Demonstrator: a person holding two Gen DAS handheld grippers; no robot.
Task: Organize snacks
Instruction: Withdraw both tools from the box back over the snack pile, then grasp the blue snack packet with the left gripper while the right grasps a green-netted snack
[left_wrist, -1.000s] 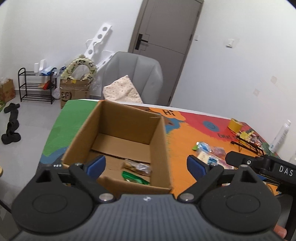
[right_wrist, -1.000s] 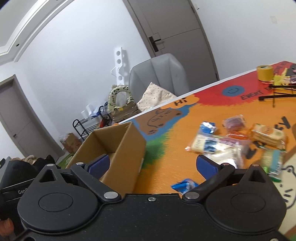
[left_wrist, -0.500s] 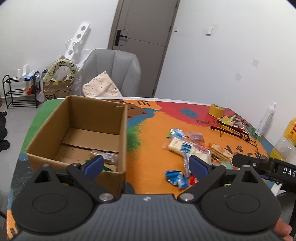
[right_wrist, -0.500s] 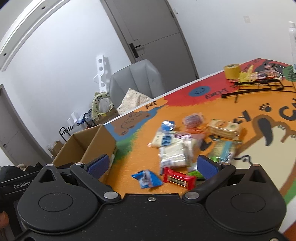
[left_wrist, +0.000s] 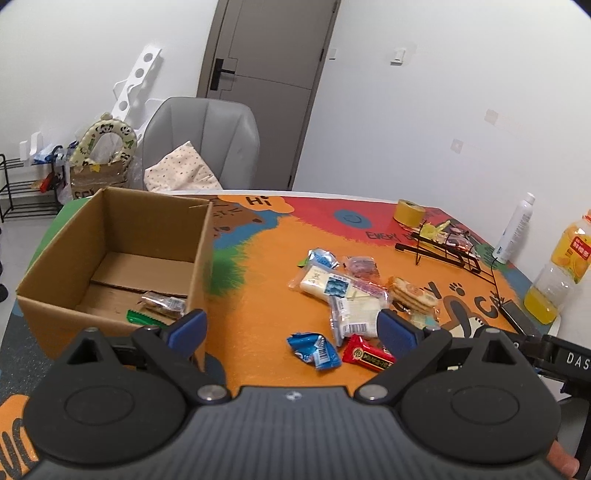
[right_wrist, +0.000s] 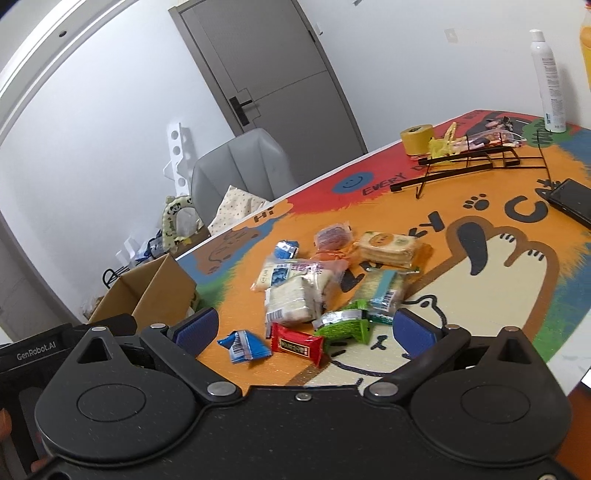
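An open cardboard box (left_wrist: 110, 236) (right_wrist: 147, 291) stands at the table's left end with a clear-wrapped snack (left_wrist: 162, 302) and a green packet (left_wrist: 142, 318) inside. Several wrapped snacks lie loose on the orange mat: a blue packet (left_wrist: 314, 349) (right_wrist: 242, 345), a red bar (left_wrist: 367, 357) (right_wrist: 297, 343), a green packet (right_wrist: 345, 325), white packs (left_wrist: 354, 314) (right_wrist: 291, 299) and crackers (left_wrist: 410, 293) (right_wrist: 388, 247). My left gripper (left_wrist: 291, 328) hovers open in front of the pile, holding nothing. My right gripper (right_wrist: 304, 328) is open over the blue, red and green packets.
A black wire rack (left_wrist: 447, 251) (right_wrist: 476, 155), a yellow tape roll (left_wrist: 409, 211) (right_wrist: 417, 138), a white spray bottle (left_wrist: 515, 229) (right_wrist: 550, 81), an orange juice bottle (left_wrist: 557, 273) and a black phone (right_wrist: 572, 201) stand at the right. A grey chair (left_wrist: 207, 140) is behind the table.
Both grippers have swung from the cardboard box rightward to the loose snack pile. Both stay open and empty.
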